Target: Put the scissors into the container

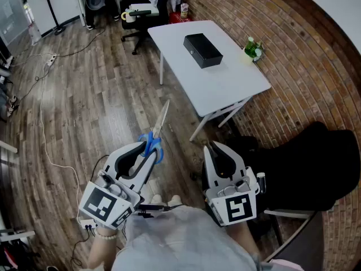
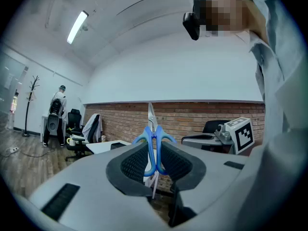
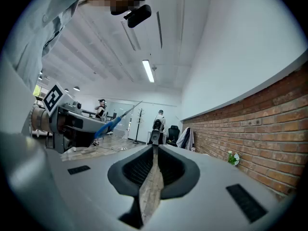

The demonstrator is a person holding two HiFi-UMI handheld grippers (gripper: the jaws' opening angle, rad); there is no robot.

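A pair of blue-handled scissors (image 1: 153, 143) is clamped by its handles in my left gripper (image 1: 148, 149), held above the wooden floor with the steel blades pointing away toward the table. In the left gripper view the scissors (image 2: 154, 138) stand upright between the black pads, and the left gripper (image 2: 154, 153) is shut on them. The black box container (image 1: 203, 50) lies on the white table (image 1: 225, 89), far ahead of both grippers. My right gripper (image 1: 218, 151) hangs to the right of the left one, shut with nothing in it. From the right gripper view the scissors (image 3: 113, 120) show at the left.
A small potted plant (image 1: 253, 48) stands at the table's right edge by the brick wall. A black chair (image 1: 316, 162) sits just right of my right gripper. Office chairs (image 1: 141, 13) and floor cables (image 1: 42, 117) lie farther off. People stand in the distance.
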